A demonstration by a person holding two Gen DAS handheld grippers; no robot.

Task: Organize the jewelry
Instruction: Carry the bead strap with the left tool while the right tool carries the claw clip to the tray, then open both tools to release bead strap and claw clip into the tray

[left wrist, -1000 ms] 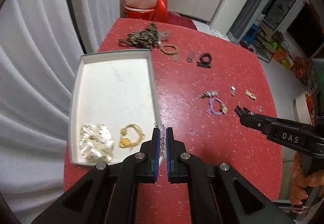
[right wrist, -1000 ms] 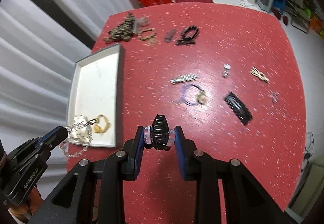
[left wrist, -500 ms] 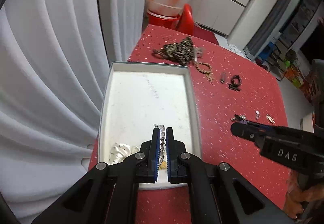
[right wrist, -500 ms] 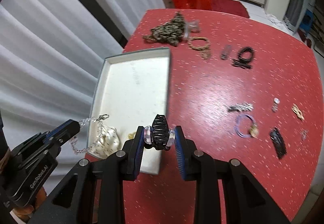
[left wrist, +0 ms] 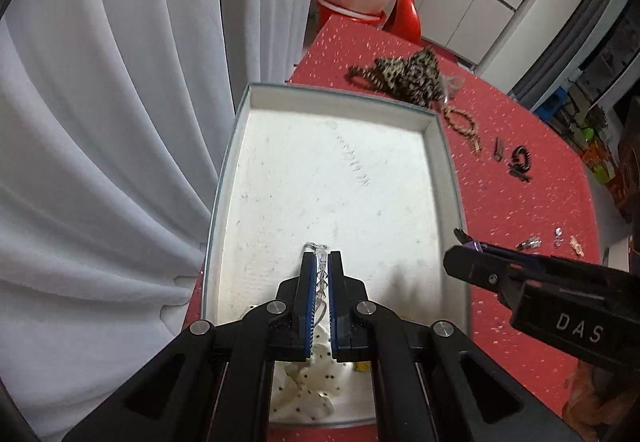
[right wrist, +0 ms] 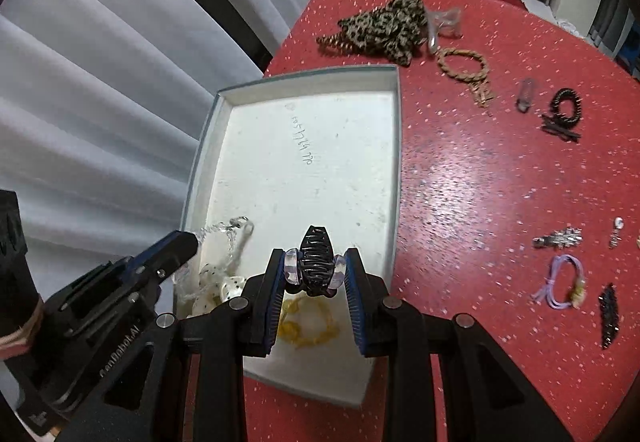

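A white shallow tray [left wrist: 340, 95] lies at the left edge of the red table [right wrist: 480, 182]. My left gripper [left wrist: 321, 259] hangs over the tray's near half, shut on a clear bead chain [left wrist: 320, 278] that dangles from its fingers [right wrist: 228, 232]. To its right, my right gripper [right wrist: 316, 255] hovers above the tray's near right part [right wrist: 312, 76], shut on a black claw hair clip [right wrist: 316, 272] with clear ends. Below them in the tray lie a white dotted scrunchie [right wrist: 224, 284] and a yellow bracelet [right wrist: 310, 326], partly hidden by the fingers.
Loose pieces lie on the table right of the tray: a leopard scrunchie [right wrist: 384, 26], a tan braided bracelet [right wrist: 464, 66], a black coil tie [right wrist: 566, 108], a silver clip [right wrist: 558, 238], a purple tie [right wrist: 560, 282], a black barrette [right wrist: 610, 316]. White curtains [left wrist: 100, 122] hang close on the left.
Both grippers have moved left and lower, from over the bare red table to above the tray. Each has kept its hold, the left on the chain and the right on the claw clip.
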